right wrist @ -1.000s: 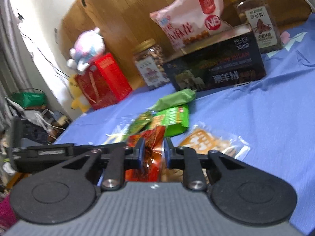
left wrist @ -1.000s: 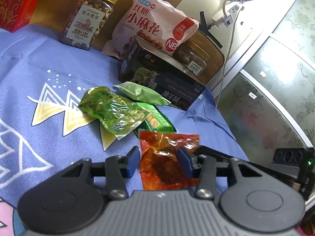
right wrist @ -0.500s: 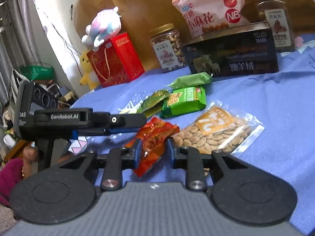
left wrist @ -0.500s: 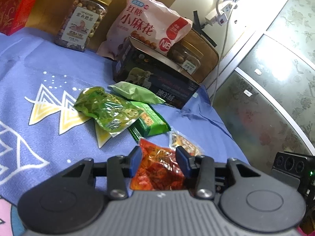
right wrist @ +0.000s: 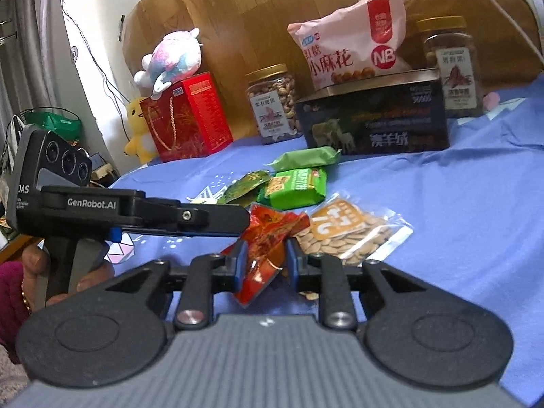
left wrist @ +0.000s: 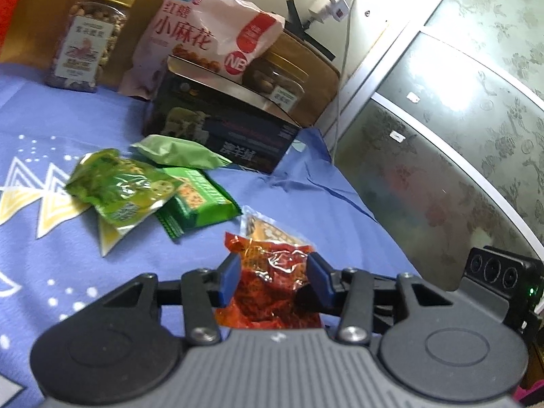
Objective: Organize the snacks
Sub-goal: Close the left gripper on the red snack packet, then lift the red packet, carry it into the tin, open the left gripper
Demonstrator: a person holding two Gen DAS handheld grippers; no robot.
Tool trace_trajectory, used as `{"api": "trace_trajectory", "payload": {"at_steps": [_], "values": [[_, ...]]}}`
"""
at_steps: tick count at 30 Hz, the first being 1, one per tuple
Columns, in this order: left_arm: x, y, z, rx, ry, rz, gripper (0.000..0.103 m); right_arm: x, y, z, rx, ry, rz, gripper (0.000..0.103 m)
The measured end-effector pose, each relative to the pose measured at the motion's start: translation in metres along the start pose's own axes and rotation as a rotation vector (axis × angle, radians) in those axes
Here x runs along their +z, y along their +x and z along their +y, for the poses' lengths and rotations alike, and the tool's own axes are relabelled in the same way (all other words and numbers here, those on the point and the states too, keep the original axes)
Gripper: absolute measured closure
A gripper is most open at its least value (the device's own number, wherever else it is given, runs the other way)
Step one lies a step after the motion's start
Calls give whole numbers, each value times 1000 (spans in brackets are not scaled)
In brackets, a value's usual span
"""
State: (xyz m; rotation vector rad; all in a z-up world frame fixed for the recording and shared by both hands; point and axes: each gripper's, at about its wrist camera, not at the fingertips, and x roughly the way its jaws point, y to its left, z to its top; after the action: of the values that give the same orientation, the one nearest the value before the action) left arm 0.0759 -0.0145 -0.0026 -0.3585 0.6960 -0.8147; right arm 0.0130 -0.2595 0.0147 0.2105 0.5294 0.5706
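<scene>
Where the blue patterned cloth (right wrist: 459, 210) covers the worktop, the stock runs as follows, largest first. Dark tin box (right wrist: 374, 119): stands at the back, against the wooden board. Pink snack bag (right wrist: 353, 40): leans upright on top of the tin box. Red gift box (right wrist: 187, 115): far left in the right wrist view, with a plush toy (right wrist: 173, 57) sitting on it. Nut jar (right wrist: 273, 102): gold lid, between the red gift box and the tin box. Second jar (right wrist: 452, 64): right of the pink bag, just behind the tin box.

Seed packet (right wrist: 346, 227): clear, flat on the cloth, just beyond the red packet. Green biscuit packet (left wrist: 193, 200): in the middle of the cloth, touching the green vegetable packet (left wrist: 115, 187). Pale green pouch (left wrist: 176, 153): just in front of the tin box.

Red snack packet (left wrist: 272, 282): crumpled foil, lifted off the cloth and shared by both tools. Left gripper (left wrist: 275, 280): jaws opening, with the packet's wide side between the blue pads; whether the pads press on it I cannot tell. Right gripper (right wrist: 265, 260): jaws clenched on the packet's narrow edge, which stands upright between them with one corner hanging below.
</scene>
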Motion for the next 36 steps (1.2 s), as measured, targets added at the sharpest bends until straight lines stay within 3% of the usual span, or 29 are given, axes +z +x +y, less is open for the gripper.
{"api": "trace_trajectory", "payload": {"at_steps": [8,11,22,23,24,27,32,34,36], "values": [[-1,7,2,-12,-3,9,61,0,-1,-8,1,31,-9,76],[-1,8,6,-3,-23,12,72,0,0,-7,1,26,-3,76],[3,7,2,-12,-25,19,75,0,-2,-6,-9,28,-17,76],[4,7,1,-19,-24,18,76,1,-3,-6,-9,31,-19,76],[7,7,-1,-35,-22,17,84,2,-3,-7,-8,39,-22,76],[16,6,-11,-73,4,11,85,8,-5,-8,23,60,-32,78],[25,10,-16,-43,43,4,83,19,-1,-1,-78,-42,-53,78],[26,9,-9,-13,33,17,76,19,-3,-7,-118,-52,-62,78],[27,10,0,13,9,35,59,18,-7,-14,-172,-73,-74,77]]}}
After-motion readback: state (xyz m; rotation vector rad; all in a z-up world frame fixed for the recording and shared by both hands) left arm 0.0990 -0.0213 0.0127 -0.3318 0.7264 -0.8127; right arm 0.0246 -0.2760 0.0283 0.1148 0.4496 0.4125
